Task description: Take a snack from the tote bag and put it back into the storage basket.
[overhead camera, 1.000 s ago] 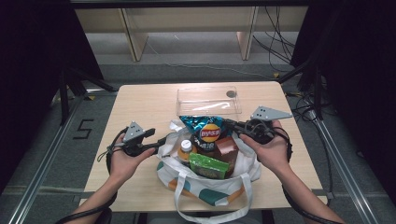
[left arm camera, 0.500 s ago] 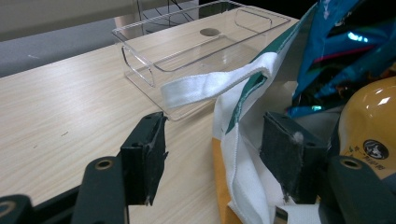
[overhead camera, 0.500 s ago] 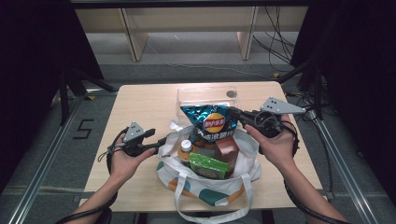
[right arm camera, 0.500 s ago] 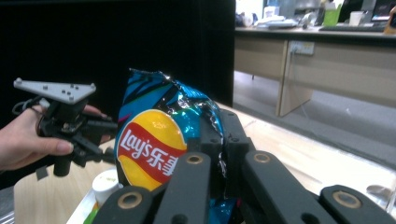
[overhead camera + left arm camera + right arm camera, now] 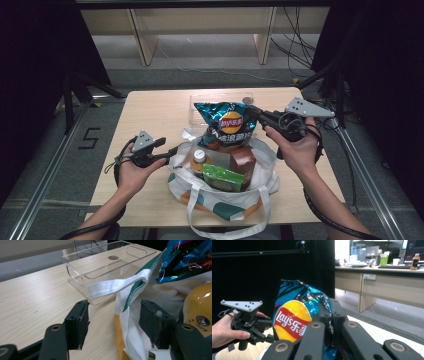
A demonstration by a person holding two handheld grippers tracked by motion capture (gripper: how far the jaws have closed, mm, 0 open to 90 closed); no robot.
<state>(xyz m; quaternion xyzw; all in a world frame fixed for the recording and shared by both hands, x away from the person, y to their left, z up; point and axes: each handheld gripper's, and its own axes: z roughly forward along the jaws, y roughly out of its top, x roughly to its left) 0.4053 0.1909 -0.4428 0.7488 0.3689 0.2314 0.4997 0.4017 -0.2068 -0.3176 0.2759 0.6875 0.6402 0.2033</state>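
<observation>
My right gripper (image 5: 252, 112) is shut on the right edge of a blue Lay's chip bag (image 5: 225, 125), holding it upright above the far rim of the white tote bag (image 5: 225, 200). In the right gripper view the chip bag (image 5: 292, 320) is pinched between the jaws of that gripper (image 5: 329, 307). My left gripper (image 5: 172, 149) is at the tote's left rim. Its jaws stand open in the left gripper view (image 5: 113, 320), with the tote's white fabric edge (image 5: 127, 322) between them. An orange bottle (image 5: 198, 159), a brown box (image 5: 243, 161) and a green packet (image 5: 222, 177) sit in the tote.
A clear plastic tray (image 5: 205, 100) lies on the wooden table (image 5: 150, 115) just beyond the tote, partly behind the chip bag. In the left gripper view, the tote's handle drapes over the near edge of the tray (image 5: 100, 267). Black frames and cables flank the table.
My right gripper has lifted the chip bag up and out of the tote, toward the far side. The left gripper has stayed at the tote's rim.
</observation>
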